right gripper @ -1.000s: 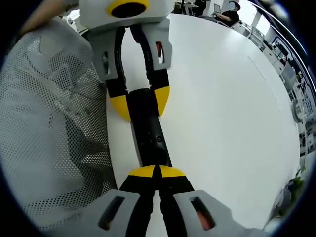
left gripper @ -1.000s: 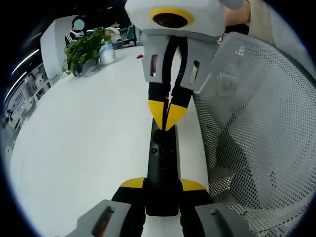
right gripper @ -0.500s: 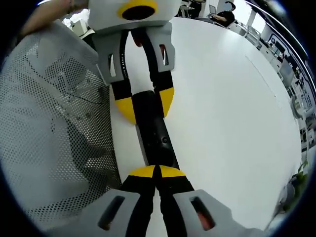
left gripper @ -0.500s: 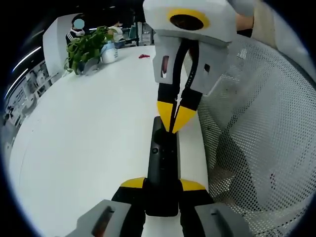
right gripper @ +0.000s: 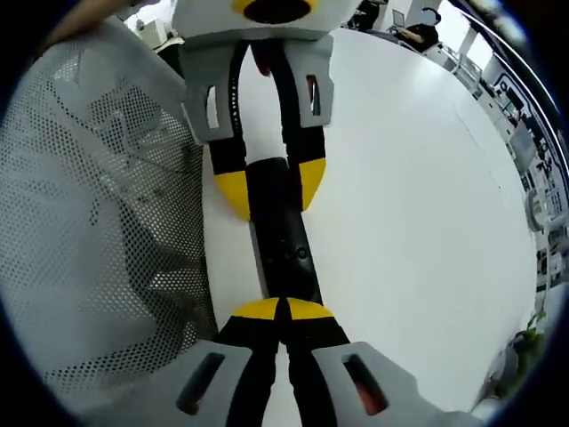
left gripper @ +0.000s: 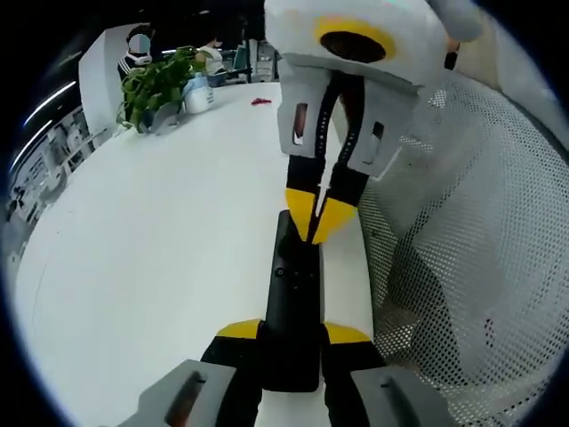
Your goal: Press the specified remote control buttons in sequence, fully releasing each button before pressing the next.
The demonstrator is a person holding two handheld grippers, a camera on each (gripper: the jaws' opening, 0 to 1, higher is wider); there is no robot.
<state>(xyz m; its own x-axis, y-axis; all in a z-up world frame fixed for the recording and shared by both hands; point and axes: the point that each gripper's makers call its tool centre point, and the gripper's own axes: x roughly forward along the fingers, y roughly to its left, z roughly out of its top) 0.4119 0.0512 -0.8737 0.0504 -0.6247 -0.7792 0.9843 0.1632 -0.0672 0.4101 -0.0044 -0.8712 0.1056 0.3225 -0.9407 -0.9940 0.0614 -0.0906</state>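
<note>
A black remote control [left gripper: 293,294] lies lengthwise along the edge of the white table [left gripper: 160,240]. My left gripper [left gripper: 293,332] is shut on the remote's near end, one yellow tip on each side. My right gripper [left gripper: 313,218] comes down from the top of the left gripper view, jaws shut, with its yellow tips on the remote's far end. In the right gripper view, my right gripper [right gripper: 283,309] points its shut tips onto the remote [right gripper: 286,245] near its round buttons. Beyond them the left gripper [right gripper: 271,189] clamps the other end.
A white mesh chair back [left gripper: 462,231] stands right against the table edge beside the remote; it is also in the right gripper view [right gripper: 98,205]. A potted plant [left gripper: 156,84], a white bottle [left gripper: 196,93] and a small red item [left gripper: 260,101] sit at the far end. People sit beyond.
My right gripper has slid a little along the remote toward my left gripper, still shut. The left gripper and the remote have held still.
</note>
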